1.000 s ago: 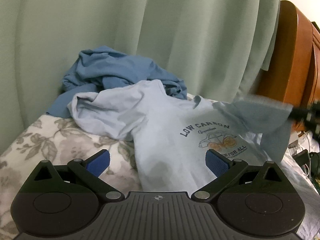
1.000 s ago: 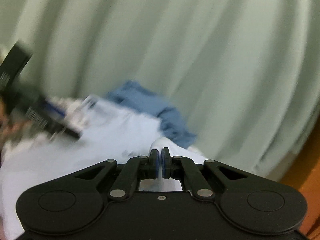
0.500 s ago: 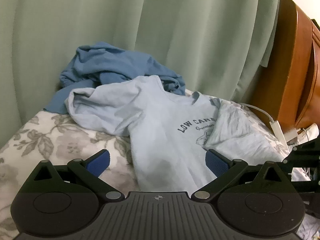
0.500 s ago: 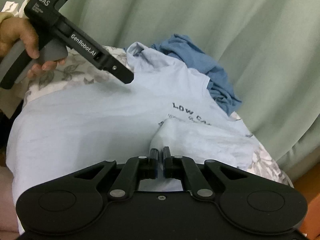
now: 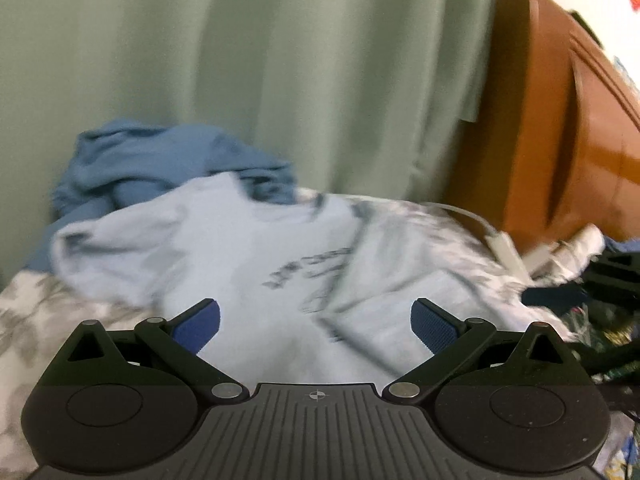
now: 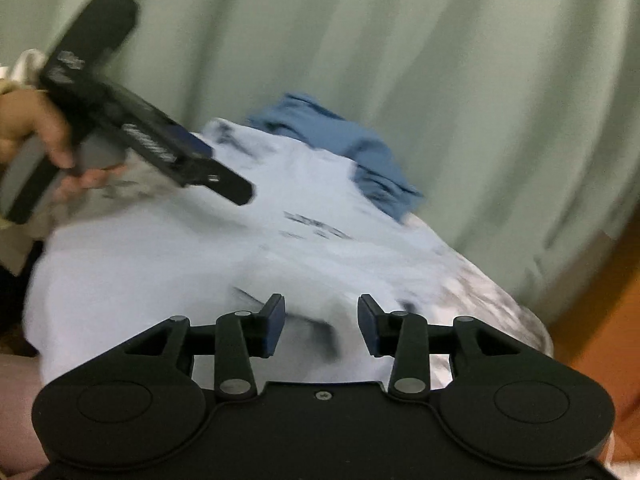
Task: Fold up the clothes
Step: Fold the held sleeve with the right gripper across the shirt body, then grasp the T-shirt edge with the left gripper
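A pale blue T-shirt [image 5: 256, 252] with dark chest lettering lies spread on the flowered bed, its right sleeve folded inward over the print. My left gripper [image 5: 316, 320] hovers open above the shirt's lower part, nothing between its blue pads. In the right wrist view the same T-shirt [image 6: 168, 248] fills the middle. My right gripper [image 6: 322, 324] is over the shirt's near edge, its jaws opening; cloth lies under the gap and the pads do not press on it. The left gripper [image 6: 236, 188] shows there too, held in a hand at the upper left.
A darker blue garment [image 5: 160, 160] lies crumpled behind the shirt against the green curtain [image 5: 320, 60]. A brown wooden headboard [image 5: 560, 140] stands at the right, with a white cable and charger [image 5: 508, 252] beside it. Flowered bedding [image 5: 48, 312] shows at the left.
My right gripper, shut on the shirt's fold before, has let go and its jaws have parted. The sleeve now lies folded over the print. My left gripper has shifted sideways over the shirt.
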{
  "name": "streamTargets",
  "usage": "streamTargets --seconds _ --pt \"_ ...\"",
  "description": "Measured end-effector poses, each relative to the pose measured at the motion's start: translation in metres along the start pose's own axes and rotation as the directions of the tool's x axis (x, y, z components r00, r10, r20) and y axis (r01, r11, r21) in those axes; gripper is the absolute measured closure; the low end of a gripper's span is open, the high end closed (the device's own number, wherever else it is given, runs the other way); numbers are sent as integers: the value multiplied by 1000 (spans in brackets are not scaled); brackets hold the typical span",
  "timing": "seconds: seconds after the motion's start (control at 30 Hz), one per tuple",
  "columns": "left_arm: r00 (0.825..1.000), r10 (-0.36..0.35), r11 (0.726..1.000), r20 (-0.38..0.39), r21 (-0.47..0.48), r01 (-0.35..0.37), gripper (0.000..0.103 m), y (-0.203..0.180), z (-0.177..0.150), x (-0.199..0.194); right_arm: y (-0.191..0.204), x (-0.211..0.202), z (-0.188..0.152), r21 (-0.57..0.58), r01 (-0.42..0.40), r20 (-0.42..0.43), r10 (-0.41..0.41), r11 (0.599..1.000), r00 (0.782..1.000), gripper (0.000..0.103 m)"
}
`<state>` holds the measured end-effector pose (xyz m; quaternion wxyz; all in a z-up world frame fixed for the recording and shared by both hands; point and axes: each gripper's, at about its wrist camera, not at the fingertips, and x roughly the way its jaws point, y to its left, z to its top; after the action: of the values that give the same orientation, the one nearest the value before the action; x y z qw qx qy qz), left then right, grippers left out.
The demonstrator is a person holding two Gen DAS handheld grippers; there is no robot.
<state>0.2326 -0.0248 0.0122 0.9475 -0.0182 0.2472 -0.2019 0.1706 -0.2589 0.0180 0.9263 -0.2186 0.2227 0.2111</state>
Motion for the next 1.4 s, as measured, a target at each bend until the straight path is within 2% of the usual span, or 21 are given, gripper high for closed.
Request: streamTargets --seconds 0.17,0.4,0.5,0.6,0.67,0.7,0.77,1.0,1.07,1.2,1.4 --pt "996 -82 989 -28 118 84 0 -48 -3 17 -29 -17 -18 107 93 -12 -92 990 996 63" --pt "990 -113 962 -80 242 130 2 -96 -16 41 -50 -29 -41 167 146 -51 -140 975 989 63" --pt "991 -105 951 -84 282 125 6 -109 -19 49 -53 -32 -51 193 147 -57 -139 970 989 63" --pt "991 -93 942 -96 315 119 15 -118 -22 59 -57 -33 -59 222 146 -57 -137 964 989 63" --pt "991 -87 941 -104 318 116 26 -121 -23 64 -59 -33 -61 232 148 -58 -138 961 989 62" --pt "991 -83 943 -106 315 112 30 -121 -24 66 -61 -34 -62 240 147 -58 -137 960 989 62" --pt "992 -66 949 -112 301 97 49 -120 -25 69 -63 -34 -63 255 142 -55 -133 956 990 61" --pt "992 -73 973 -104 212 94 77 -104 -20 67 -62 -33 -66 273 133 -52 -123 953 991 57" --pt "993 -72 974 -97 206 91 92 -102 -19 64 -61 -32 -66 278 131 -54 -121 951 991 57" --pt "992 -113 987 -59 111 119 93 -91 -12 55 -58 -32 -64 282 128 -55 -117 951 992 57" --pt "994 -94 995 58 -6 95 94 -67 -4 27 -55 -32 -61 270 125 -57 -113 955 992 57"
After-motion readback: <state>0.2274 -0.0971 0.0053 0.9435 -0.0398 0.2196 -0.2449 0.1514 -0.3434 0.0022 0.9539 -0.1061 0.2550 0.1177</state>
